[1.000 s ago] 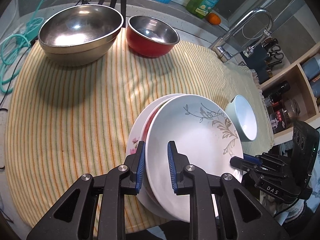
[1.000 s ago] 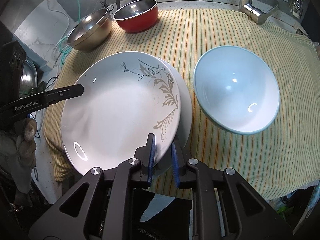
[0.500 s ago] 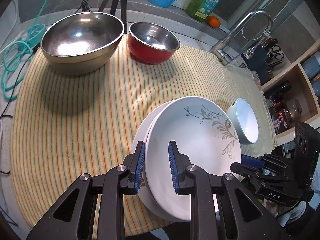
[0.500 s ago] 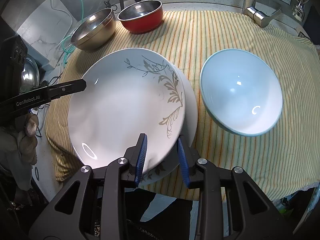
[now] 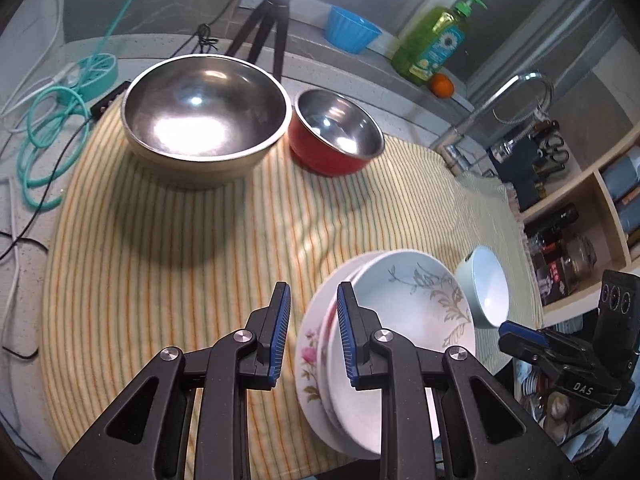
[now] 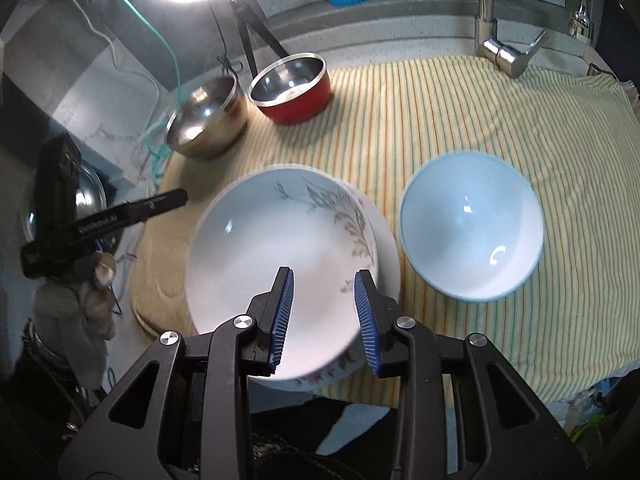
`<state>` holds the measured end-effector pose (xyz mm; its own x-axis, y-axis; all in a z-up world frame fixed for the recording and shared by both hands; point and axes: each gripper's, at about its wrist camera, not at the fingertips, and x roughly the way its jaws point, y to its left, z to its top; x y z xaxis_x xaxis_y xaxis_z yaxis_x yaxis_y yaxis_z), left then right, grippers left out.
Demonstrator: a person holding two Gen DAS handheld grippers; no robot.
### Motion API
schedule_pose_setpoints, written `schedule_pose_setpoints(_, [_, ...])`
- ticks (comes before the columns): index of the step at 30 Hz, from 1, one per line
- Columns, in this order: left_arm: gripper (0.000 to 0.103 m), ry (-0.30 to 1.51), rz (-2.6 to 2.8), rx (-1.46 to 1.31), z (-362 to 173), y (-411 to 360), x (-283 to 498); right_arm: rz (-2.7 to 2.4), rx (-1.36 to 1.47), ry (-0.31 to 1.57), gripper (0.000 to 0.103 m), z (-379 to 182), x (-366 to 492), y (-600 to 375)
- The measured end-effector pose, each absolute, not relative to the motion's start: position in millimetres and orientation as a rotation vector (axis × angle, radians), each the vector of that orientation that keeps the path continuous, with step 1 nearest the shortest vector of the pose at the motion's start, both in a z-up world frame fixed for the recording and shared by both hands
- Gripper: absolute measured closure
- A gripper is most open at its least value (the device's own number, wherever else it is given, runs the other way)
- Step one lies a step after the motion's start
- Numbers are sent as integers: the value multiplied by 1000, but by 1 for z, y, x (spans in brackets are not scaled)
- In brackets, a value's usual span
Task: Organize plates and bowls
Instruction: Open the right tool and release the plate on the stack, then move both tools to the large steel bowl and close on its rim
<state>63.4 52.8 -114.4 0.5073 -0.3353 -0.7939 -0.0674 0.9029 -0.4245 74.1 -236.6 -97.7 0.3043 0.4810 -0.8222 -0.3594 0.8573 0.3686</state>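
Observation:
A white plate with a grey leaf pattern [image 5: 412, 300] [image 6: 280, 248] lies stacked on a pink-flowered plate [image 5: 310, 356] [image 6: 320, 376] at the front edge of the striped cloth. A pale blue bowl [image 6: 472, 224] [image 5: 486, 284] stands right of them. A large steel bowl [image 5: 204, 112] [image 6: 206, 120] and a red bowl [image 5: 336, 136] [image 6: 294, 84] stand at the back. My left gripper [image 5: 310, 330] is open and empty, just left of the plates. My right gripper [image 6: 324, 316] is open and empty, above the plates' near rim.
The striped cloth [image 5: 180, 240] covers the counter. A tap [image 6: 500, 48] stands at the back right, a tripod [image 5: 268, 20] behind the bowls. A soap bottle [image 5: 432, 44], an orange [image 5: 442, 85] and a blue cup [image 5: 352, 32] sit on the ledge. Cables [image 5: 52, 120] lie at the left.
Both grippers have opened and let go of the leaf plate, which now rests on the flowered plate. Both have drawn back, the left one moving off to the left.

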Motion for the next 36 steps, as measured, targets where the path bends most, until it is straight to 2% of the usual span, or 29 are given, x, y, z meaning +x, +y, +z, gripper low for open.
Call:
schedule_pose_setpoints(1, [83,1028,-160,-437,-113,56,64,562,133,1120,69,-94,76,-235])
schedule_pose_setpoints(3, [83,1009,-145,-450,-109,65,65,572,158,1096,60,-87,81,-230])
schedule_pose_setpoints(5, [83,994,-132,-455,-106,75,67,584,184,1076,57,-82,85,-225])
schedule_pose_setpoints(7, [79,972,-109,-459,-101,88,69,602,198,1061,57,-77,90,-216])
schedule_pose_setpoints(19, [79,890,-25,-464,-88,161,107,715,230,1056,57,-70,125,-143])
schedule_pose_setpoints(36, [79,957,-49,-503,-121,206,170,707,311,1171,57,-104,184,-74])
